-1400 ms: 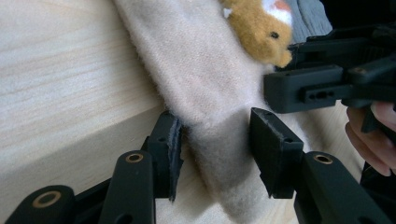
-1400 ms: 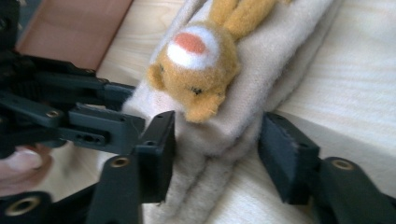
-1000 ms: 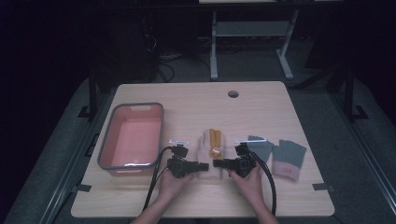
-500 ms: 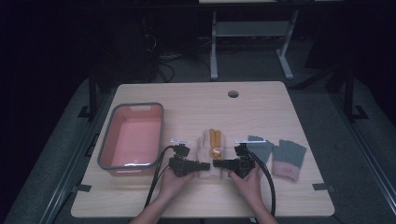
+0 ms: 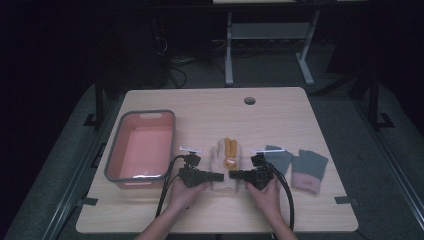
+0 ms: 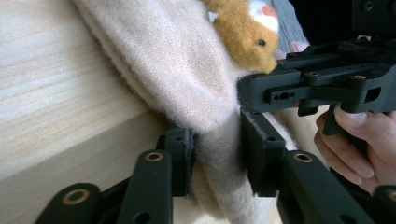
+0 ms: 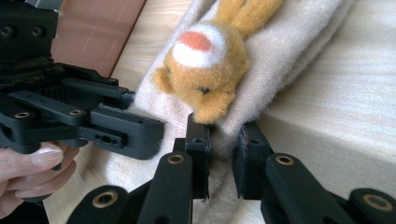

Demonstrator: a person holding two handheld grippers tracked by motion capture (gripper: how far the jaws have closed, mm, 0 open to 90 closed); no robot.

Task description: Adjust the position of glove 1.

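Here both tools, left tool (image 5: pixel 218 176) and right tool (image 5: pixel 237 175), apparently pinch the cream mitten's (image 5: pixel 223 172) cuff from opposite sides.

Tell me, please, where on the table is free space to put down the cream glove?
The far half of the table, from the pink bin to the round hole, is bare. The near middle is crowded: both grippers grip the cream glove beside the grey gloves.
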